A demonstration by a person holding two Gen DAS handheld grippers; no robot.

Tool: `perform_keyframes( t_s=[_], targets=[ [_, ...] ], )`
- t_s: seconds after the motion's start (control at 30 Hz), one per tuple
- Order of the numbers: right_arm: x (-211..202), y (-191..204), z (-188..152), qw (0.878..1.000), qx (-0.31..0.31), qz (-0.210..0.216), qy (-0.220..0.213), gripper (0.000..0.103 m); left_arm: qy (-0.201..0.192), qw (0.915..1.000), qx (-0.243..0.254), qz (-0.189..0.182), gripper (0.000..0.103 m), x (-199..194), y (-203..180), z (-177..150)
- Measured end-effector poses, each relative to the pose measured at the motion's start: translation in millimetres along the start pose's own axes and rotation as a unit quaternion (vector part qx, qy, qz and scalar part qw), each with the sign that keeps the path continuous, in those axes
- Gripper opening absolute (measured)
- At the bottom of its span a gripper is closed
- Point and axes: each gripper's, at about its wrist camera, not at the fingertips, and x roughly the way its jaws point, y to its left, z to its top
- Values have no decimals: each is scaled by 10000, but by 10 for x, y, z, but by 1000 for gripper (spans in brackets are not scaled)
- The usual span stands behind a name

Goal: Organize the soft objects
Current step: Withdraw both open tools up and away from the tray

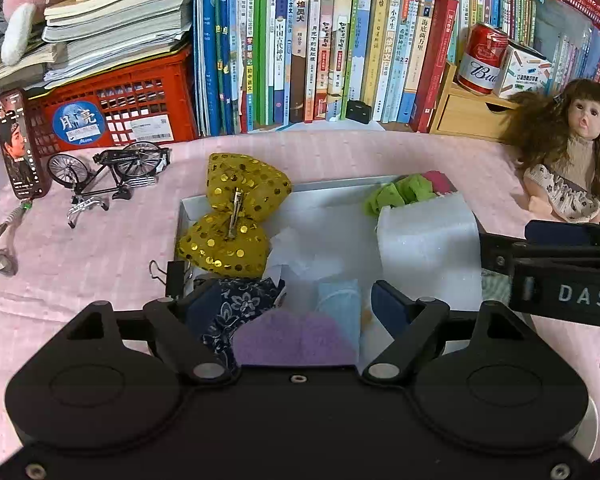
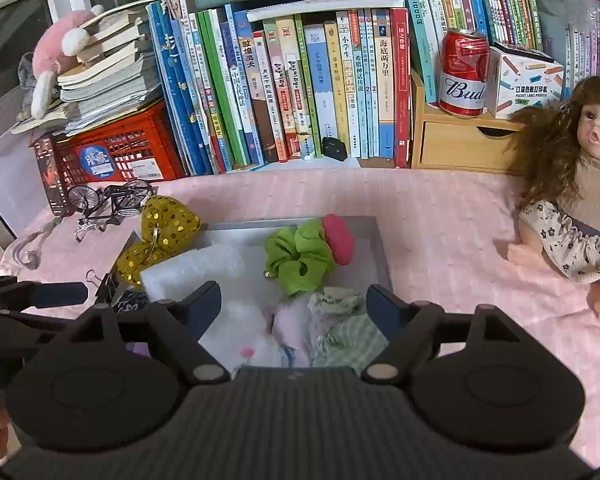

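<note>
- Soft cloth fills the tray [image 2: 382, 248], which sits on the pink-covered counter [image 2: 440, 216] in front of the books [image 2: 300, 92]; my soft things are nearly all inside it.
- The purple pad [image 1: 292, 340] and the blue floral cloth [image 1: 240, 304] lie in the tray's near corner, right under my left gripper [image 1: 286, 300]. Its jaws stand wide and press on nothing.
- The pale folded cloths [image 2: 320, 332] lie below my right gripper [image 2: 294, 300], whose jaws are also spread and empty.
- Further in sit the white foam block [image 1: 428, 240], the green scrunchie [image 2: 300, 256] and the pink puff [image 2: 338, 240] touching it.
- The gold sequin bow [image 1: 232, 216] is the loose end: it hangs over the tray's left rim, half in and half out.
- I judge the step to be tidying what is already placed, so I would take the bow next, with the left gripper since it is nearer.
- Grip the bow by its padded lobe, not the metal clip on its back, which would slip between the pads.
- Lift it clear of the rim before moving inward, so the tray is not dragged.
- Keep both tools apart; they are close together over the tray and could knock.
- Stay away from the binder clip [image 1: 168, 276] at the tray's corner, and from the model bike [image 1: 108, 172] and doll [image 2: 572, 200] out on the counter.
</note>
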Motion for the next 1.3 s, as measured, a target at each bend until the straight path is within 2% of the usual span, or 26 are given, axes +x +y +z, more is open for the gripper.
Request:
perform_keyframes(
  t_s=[0.13,0.27,0.4,0.6,0.7,0.87,1.1,1.3],
  targets=[
    [-32,-6,-29,10000,-21,-18,-26,88,-23,10000,-71,13,83,5,40,-7],
    [-4,-19,-16,9999,-11,-133,-24,88,-77,9996,-174,226,83,98,67,50],
    [66,-72,-23,9998,92,-171,73,88,54,9990,-369,246,83,219,105,78],
    [185,-81,-38,9995,165,-162,197,88,63,9991,-285,315,83,242,124,78],
    [253,-3,33,9994,262,-45,214,88,41,9986,-350,404,83,206,197,112],
    [441,271,140,9995,-46,-81,318,88,6,9979,-296,579,83,139,343,137],
    [733,491,75,9972,-397,-308,559,88,92,9979,-320,555,83,172,481,91],
    [671,513,124,9980,-355,-161,491,88,115,9979,-351,526,82,195,514,85]
  ],
)
